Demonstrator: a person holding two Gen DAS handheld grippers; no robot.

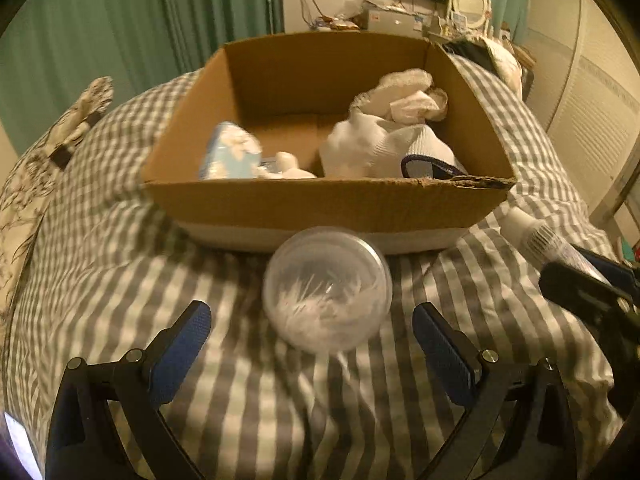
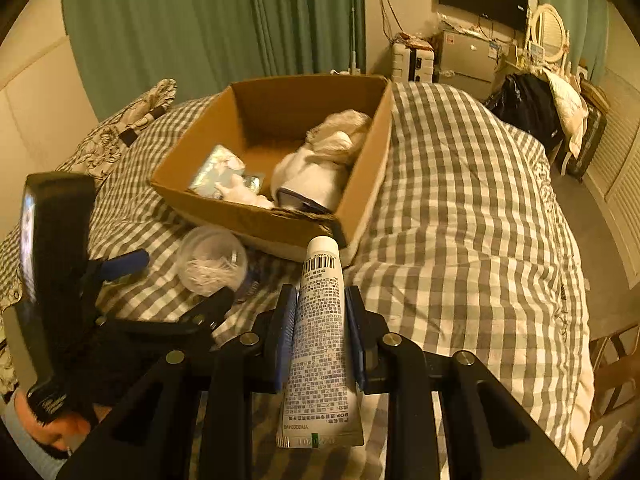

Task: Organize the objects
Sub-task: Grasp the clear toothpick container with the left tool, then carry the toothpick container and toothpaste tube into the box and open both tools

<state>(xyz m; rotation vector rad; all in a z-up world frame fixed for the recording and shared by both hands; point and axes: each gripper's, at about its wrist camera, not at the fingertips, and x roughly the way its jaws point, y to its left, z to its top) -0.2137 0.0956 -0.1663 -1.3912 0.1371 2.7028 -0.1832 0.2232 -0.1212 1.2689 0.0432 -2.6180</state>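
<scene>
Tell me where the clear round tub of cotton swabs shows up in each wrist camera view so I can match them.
Left wrist view: the clear tub sits centre, on the checked bedcover just ahead of the open left gripper.
Right wrist view: the tub is left of centre, beside the tube.
Shared landmark: the cardboard box right behind it.

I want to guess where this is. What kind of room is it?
Most likely a bedroom. A bed with a checked cover fills the view, green curtains hang behind it, and a dressing mirror stands in the far corner.
</scene>
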